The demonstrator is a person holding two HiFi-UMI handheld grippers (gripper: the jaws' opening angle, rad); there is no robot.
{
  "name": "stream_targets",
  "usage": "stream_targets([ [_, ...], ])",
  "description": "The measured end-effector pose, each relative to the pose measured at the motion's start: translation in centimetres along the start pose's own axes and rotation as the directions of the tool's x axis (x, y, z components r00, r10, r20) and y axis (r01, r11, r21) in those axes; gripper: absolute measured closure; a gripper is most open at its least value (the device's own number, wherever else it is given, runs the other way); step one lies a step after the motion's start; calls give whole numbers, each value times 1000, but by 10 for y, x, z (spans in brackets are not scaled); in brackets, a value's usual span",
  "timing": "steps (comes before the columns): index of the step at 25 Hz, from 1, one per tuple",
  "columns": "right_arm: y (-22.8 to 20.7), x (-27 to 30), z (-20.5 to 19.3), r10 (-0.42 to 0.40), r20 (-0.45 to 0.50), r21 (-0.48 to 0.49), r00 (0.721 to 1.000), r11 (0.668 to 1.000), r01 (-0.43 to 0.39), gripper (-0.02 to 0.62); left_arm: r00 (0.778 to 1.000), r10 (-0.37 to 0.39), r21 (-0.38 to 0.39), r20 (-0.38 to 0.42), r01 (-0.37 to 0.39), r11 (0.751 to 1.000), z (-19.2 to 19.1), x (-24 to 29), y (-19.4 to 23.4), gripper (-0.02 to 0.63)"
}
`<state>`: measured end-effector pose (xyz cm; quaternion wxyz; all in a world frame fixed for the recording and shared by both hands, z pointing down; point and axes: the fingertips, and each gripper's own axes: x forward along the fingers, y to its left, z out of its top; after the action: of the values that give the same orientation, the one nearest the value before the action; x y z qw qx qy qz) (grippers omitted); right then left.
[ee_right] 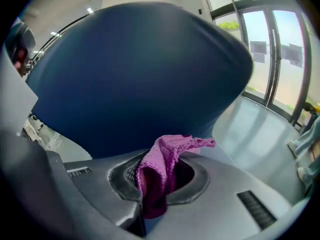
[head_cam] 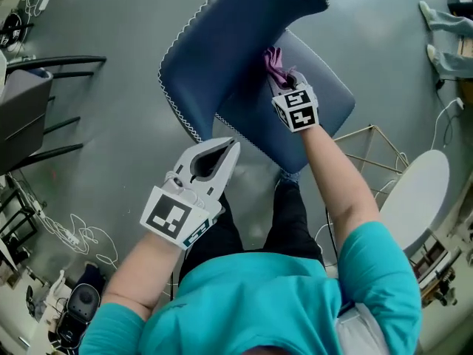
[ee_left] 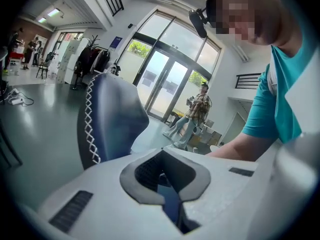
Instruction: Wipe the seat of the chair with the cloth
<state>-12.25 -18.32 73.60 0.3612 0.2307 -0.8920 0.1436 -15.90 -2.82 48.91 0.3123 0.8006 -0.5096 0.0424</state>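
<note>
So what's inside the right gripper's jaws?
A pink cloth, pinched tight by the jaws of the right gripper. Its top flops out toward the blue chair. Its bottom end slips down between the jaws, hidden.

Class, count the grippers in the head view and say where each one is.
2. The left gripper hangs empty beside the chair; the right gripper grips the cloth over the seat, close to the backrest.

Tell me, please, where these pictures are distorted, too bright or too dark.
Head view: even, soft light; the chair is sharp; the edges bend from the wide lens. Left gripper view: strong barrel distortion, dark corners, glass doors washed out by daylight. Right gripper view: dark corners too; the cloth is sharp; the windows glare.
</note>
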Motion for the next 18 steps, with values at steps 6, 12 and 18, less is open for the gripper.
stream_targets([
  [6, 45, 63, -21, 13, -128, -111, 992, 993, -28, 545, 1000, 9, -25, 0, -9, 1000, -7, -13, 14, 603],
  [12, 51, 72, -29, 1, -161, -211, 987, 977, -35, 545, 1000, 3, -43, 3, -2, 999, -10, -18, 21, 603],
  [18, 55, 68, -39, 20, -190, -265, 982, 962, -71, 545, 1000, 2, -46, -17, -3, 999, -14, -14, 17, 603],
])
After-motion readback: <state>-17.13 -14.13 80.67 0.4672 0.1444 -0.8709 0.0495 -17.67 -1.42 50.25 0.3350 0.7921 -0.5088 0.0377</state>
